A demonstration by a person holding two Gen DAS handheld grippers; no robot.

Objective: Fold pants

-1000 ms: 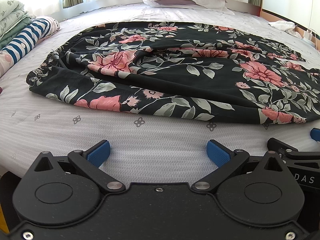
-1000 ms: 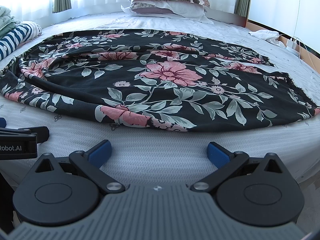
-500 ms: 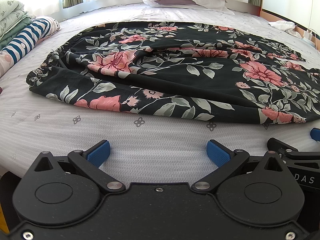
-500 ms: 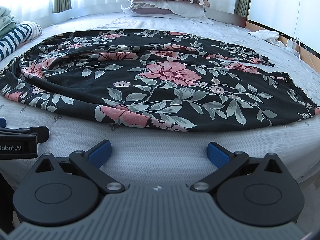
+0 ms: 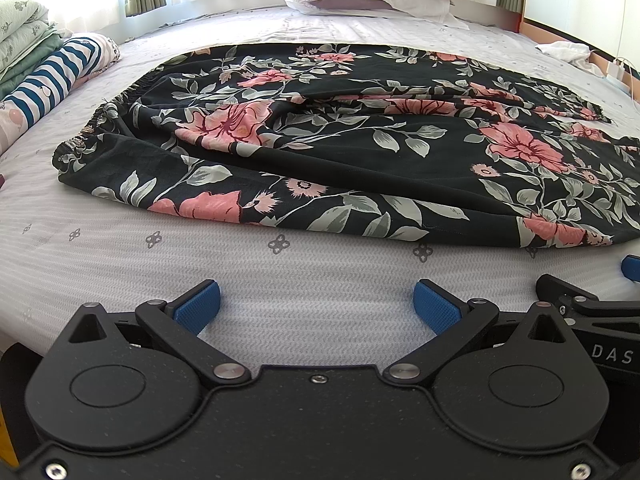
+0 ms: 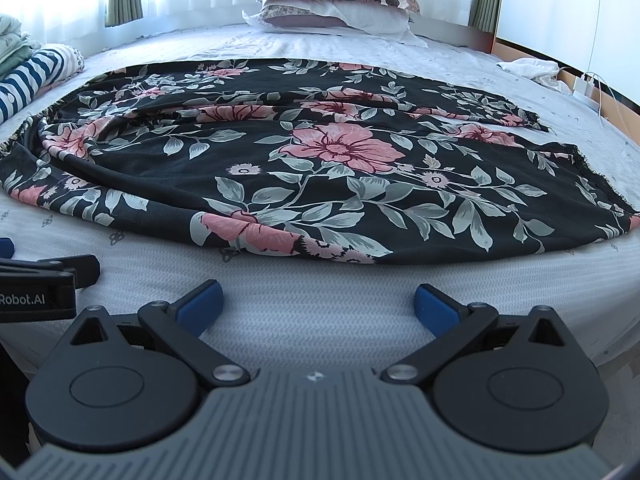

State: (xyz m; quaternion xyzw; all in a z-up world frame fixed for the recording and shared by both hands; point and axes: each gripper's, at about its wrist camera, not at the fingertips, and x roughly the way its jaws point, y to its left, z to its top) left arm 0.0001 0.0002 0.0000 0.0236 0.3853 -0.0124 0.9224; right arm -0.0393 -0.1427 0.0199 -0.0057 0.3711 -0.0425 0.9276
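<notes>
Pants: the black pants [image 5: 340, 148] with pink flowers and green leaves lie spread out flat on the bed [image 5: 280, 280]. The stretchy waist is at the left side and the legs reach to the right.
Pants and left gripper: the left gripper [image 5: 316, 304] sits low at the near edge of the bed. The pants are in front of it, a little way off, with bare sheet in between. Nothing touches.
Left gripper jaws: spread wide apart, with nothing between the blue pads [image 5: 198, 306].
Pants and right gripper: the right gripper [image 6: 318, 306] is also at the near edge. The pants [image 6: 320, 160] lie ahead of it, not touching, with a strip of sheet between.
Right gripper jaws: spread wide apart, holding nothing.
The two grippers: they are side by side. Each one shows at the edge of the other's view.
Pillows: two pillows [image 6: 336, 4] are stacked at the far end of the bed.
Folded things: a striped blue and white cloth [image 5: 52, 76] and a pile of green bedding [image 5: 20, 36] sit at the left side of the bed, apart from the pants.
White cloth: a small white cloth [image 6: 528, 68] lies at the far right edge.
</notes>
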